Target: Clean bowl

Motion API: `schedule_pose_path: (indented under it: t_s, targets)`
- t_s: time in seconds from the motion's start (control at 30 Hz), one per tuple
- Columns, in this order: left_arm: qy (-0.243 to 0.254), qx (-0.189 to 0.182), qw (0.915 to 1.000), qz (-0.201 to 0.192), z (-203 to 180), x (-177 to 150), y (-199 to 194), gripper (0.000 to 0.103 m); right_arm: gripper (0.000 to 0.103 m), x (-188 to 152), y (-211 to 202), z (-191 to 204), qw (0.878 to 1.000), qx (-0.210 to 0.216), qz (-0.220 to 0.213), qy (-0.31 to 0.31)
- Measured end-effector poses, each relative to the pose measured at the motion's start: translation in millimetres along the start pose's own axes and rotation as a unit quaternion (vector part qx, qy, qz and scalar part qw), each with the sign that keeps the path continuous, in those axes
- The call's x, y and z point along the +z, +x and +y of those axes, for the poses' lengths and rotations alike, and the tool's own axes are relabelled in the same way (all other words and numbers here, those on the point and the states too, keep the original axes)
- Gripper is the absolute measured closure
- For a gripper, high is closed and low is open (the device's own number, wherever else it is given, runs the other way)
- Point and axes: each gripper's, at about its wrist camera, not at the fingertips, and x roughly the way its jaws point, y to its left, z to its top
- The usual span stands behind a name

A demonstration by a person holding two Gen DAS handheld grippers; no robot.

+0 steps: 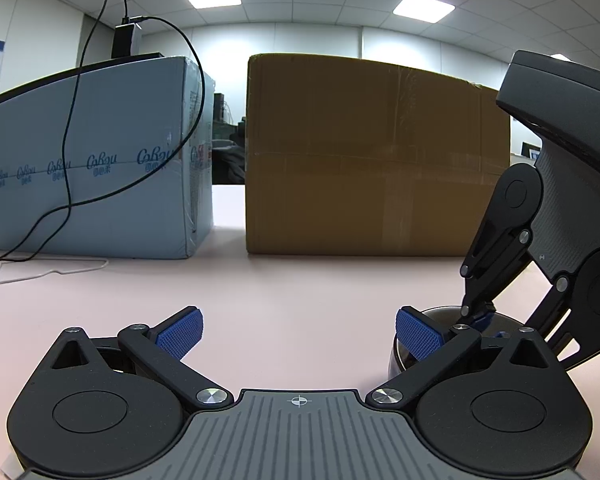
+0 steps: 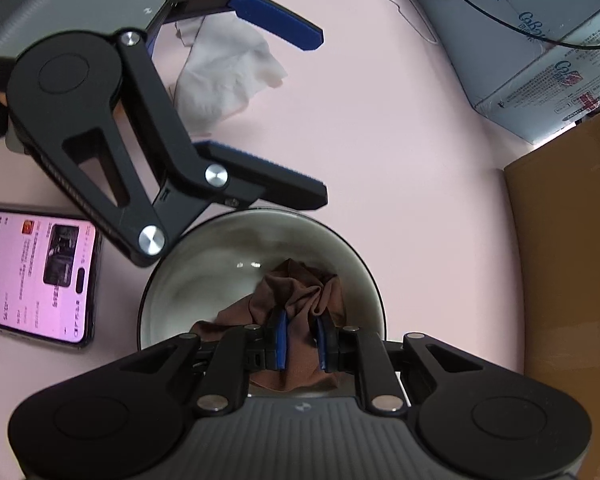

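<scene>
The brown cloth (image 2: pixel 300 300) is gripped by the right claw (image 2: pixel 301 344), whose blue pads are closed on a bunched fold of it, and the cloth is pressed down inside the bowl (image 2: pixel 204 280). Wiping is judged to be the step in hand. It would be done well if the cloth were kept pinched firmly and swept round the inner wall in circles, with the bunch kept low so that the floor of the bowl is reached as well as the sides. Light downward pressure should be held, since a hard push at one side could tip or slide the bowl across the tabletop (image 2: pixel 380 140).

The bowl is not held by anything. The left claw (image 2: pixel 296 116) is seen wide open, nothing between its pads; its nearer finger hangs just beside the far rim of the bowl, and contact cannot be told. The bowl could be steadied by bringing that claw onto the rim before harder wiping is tried.

Relative to the bowl: the cloth lies in its near half, directly beneath the right claw; the phone (image 2: pixel 36 276) lies just to its left; a white tissue (image 2: pixel 224 76) lies beyond it, under the left claw; a cardboard box (image 2: pixel 572 240) stands to its right.
</scene>
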Motion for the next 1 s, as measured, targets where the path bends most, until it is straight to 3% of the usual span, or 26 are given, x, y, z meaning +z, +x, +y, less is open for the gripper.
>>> schedule_pose_path:
  t_s: [0.2,0.67,1.0]
  targets:
    - [0.001,0.0,1.0,0.0,-0.4,-0.2,0.0,0.0,0.087,1.3,-2.6,-2.1,0.999,0.028,-0.022,0.004]
    - [0.0,0.0,1.0,0.0,-0.8,-0.2,0.3,0.0,0.085,-1.0,-1.9,-2.9,1.0,-0.003,-0.005,0.002]
    - [0.0,-0.001,1.0,-0.001,-1.0,-0.1,-0.3,0.0,0.085,2.9,-2.8,-3.8,1.0,0.013,-0.022,0.002]
